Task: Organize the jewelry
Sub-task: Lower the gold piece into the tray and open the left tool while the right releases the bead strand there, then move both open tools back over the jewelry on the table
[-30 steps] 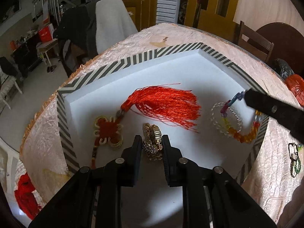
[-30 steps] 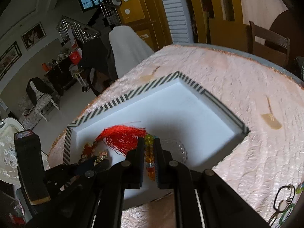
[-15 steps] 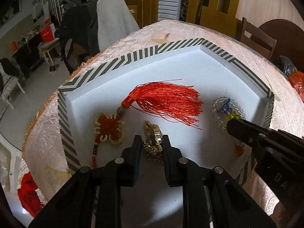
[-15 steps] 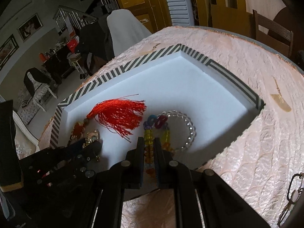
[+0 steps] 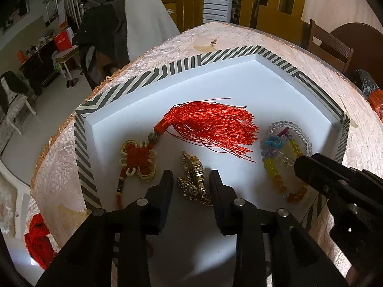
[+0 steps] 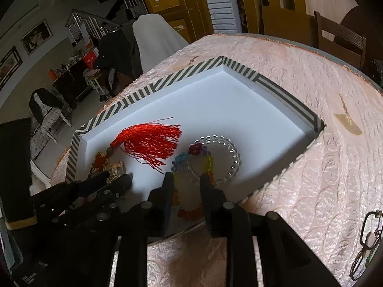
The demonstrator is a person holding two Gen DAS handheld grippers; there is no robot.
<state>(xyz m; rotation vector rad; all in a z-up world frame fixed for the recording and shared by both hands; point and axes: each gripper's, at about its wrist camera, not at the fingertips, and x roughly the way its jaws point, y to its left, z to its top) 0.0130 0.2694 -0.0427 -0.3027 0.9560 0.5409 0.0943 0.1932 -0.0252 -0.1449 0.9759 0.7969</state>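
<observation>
Lying in striped tray (image 5: 182, 65): red tassel (image 5: 210, 124), gold watch (image 5: 194, 179), beaded bracelets (image 6: 205, 160)

We cannot see the near corner of the white striped-rim tray (image 5: 134, 86) behind black gripper bodies. Dark-framed trinkets (image 6: 367, 239) are cut off at our right view's edge.

Both angled steeply downward, side by side: left gripper (image 5: 191, 177) and right gripper (image 6: 184, 179), jaws just opening, parted, pads pressing on nothing.
</observation>
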